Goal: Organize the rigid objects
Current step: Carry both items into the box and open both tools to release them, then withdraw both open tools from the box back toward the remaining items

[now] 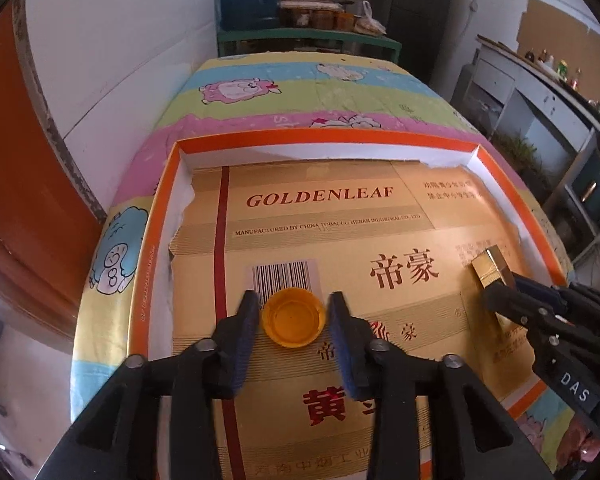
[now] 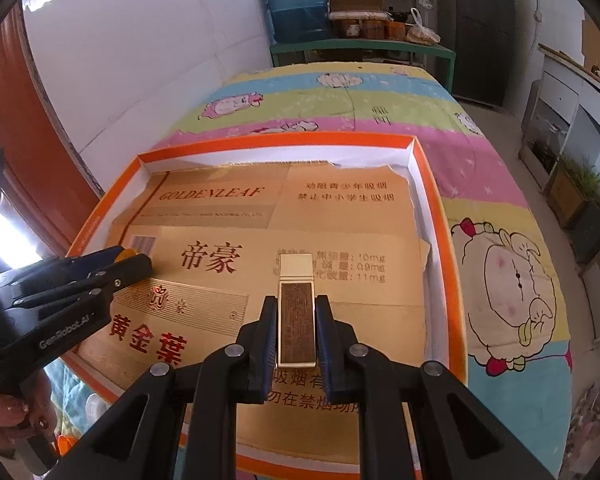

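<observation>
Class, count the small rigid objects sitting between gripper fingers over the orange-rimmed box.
2: an orange cap between the left gripper fingers, unclamped; a gold lighter clamped in the right gripper. Others may be hidden.

We see both fisheye views bright and evenly daylit, with strong curving and dark vignetting at the edges. The gold cardboard (image 1: 340, 216) throws a soft sheen. A blown-out white patch (image 2: 8, 236) glares at the right view's left edge. Shadows are faint; focus is fairly sharp.
</observation>
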